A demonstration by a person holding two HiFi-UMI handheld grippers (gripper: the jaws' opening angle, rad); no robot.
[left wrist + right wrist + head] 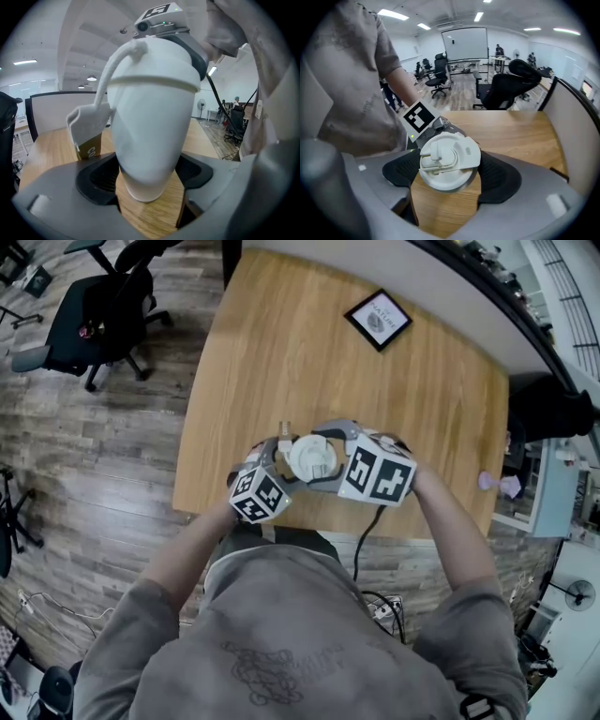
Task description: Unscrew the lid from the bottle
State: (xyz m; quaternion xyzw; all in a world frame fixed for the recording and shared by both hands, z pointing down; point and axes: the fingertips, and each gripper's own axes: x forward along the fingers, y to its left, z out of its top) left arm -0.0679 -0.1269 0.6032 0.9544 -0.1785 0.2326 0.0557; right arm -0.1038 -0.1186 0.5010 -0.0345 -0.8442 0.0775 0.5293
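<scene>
Closest in, the person's two forearms (441, 512) reach out over the near edge of the bench (281, 362). The tongs meet there around a white bottle (152, 122). The left tongs (147, 177) pinch the bottle's narrow lower end, with a dark pad pressed to each side and wood grain showing beneath it. The right tongs (450, 180) come down from above and clamp the round white lid (449, 159) by its rim, one pad against either edge (the lid is still seated on the bottle). A white strap (110, 77) runs from the lid down to a small tag (89, 124) hanging beside the body. Farther along the bench lies a black-framed card (378, 319). Past the far corner, a black office chair (103, 310) stands on the plank floor.
</scene>
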